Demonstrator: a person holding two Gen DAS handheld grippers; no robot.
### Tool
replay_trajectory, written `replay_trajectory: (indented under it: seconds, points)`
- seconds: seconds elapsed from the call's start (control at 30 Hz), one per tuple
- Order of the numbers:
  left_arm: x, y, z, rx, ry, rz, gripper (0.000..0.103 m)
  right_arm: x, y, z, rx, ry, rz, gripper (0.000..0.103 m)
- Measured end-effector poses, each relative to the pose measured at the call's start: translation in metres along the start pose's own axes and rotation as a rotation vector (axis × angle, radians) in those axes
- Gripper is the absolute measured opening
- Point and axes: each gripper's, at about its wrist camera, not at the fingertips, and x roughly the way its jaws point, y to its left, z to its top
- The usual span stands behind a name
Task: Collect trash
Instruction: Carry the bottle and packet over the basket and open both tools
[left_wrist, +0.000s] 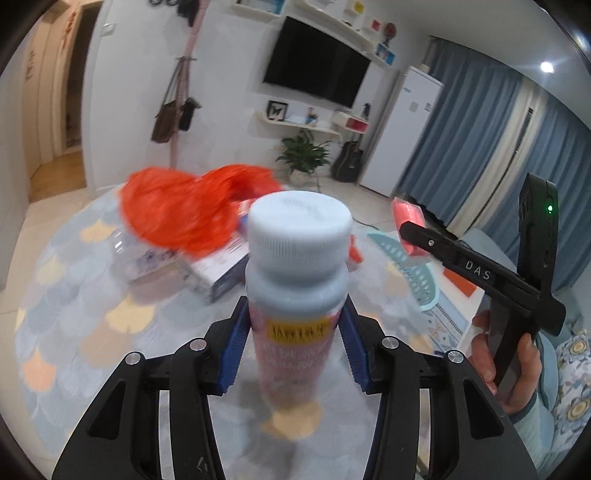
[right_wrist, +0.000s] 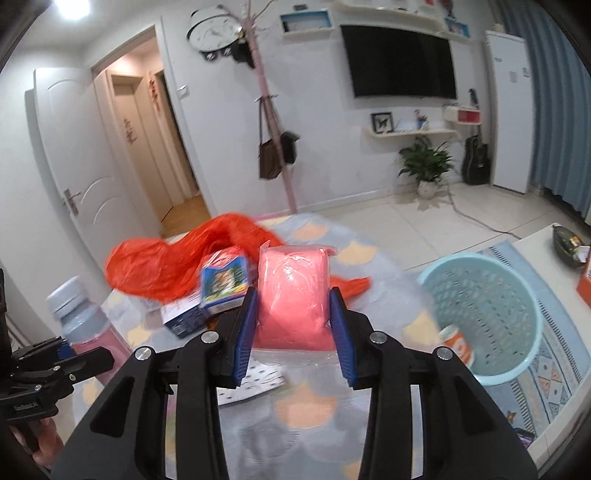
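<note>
My left gripper (left_wrist: 293, 350) is shut on a pink bottle with a pale blue cap (left_wrist: 298, 258) and holds it upright above the rug; the bottle also shows in the right wrist view (right_wrist: 83, 314). My right gripper (right_wrist: 293, 336) is shut on a pink plastic-wrapped packet (right_wrist: 293, 295), also visible in the left wrist view (left_wrist: 408, 218). A light blue perforated trash basket (right_wrist: 491, 314) stands on the floor to the right, with an orange-and-white cup (right_wrist: 458, 343) inside. An orange plastic bag (right_wrist: 173, 262), a blue box (right_wrist: 223, 284) and a white box (left_wrist: 218, 273) lie on the rug.
A patterned round rug (left_wrist: 92, 314) covers the floor. A white table (right_wrist: 554, 258) with a dark bowl stands at the right. A coat stand (right_wrist: 273, 147), a potted plant (right_wrist: 424, 166), a guitar, a fridge and an open door line the far walls.
</note>
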Motion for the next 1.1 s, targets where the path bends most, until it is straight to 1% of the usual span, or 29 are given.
replay_trajectory:
  seconds: [0.27, 0.37, 0.5, 0.6, 0.77, 0.93, 1.1]
  points:
    - [0.027, -0.047, 0.033, 0.071, -0.018, -0.065, 0.046, -0.018, -0.049, 0.008, 0.04, -0.056, -0.103, 0.035]
    - [0.045, -0.068, 0.049, 0.082, -0.026, -0.099, 0.046, -0.021, -0.076, 0.01, 0.08, -0.061, -0.139, 0.035]
    - [0.069, -0.097, 0.061, 0.099, -0.037, -0.145, 0.046, -0.021, -0.115, 0.011, 0.131, -0.064, -0.193, 0.035]
    - [0.095, -0.122, 0.072, 0.108, -0.03, -0.173, 0.046, -0.013, -0.148, 0.006, 0.192, -0.044, -0.219, 0.035]
    - [0.139, -0.157, 0.078, 0.117, 0.001, -0.217, 0.046, 0.012, -0.2, -0.012, 0.299, 0.035, -0.266, 0.035]
    - [0.185, -0.189, 0.07, 0.178, 0.026, -0.187, 0.046, 0.038, -0.242, -0.038, 0.392, 0.104, -0.292, 0.035]
    - [0.232, -0.208, 0.058, 0.202, 0.093, -0.172, 0.046, 0.055, -0.266, -0.055, 0.43, 0.148, -0.303, 0.035]
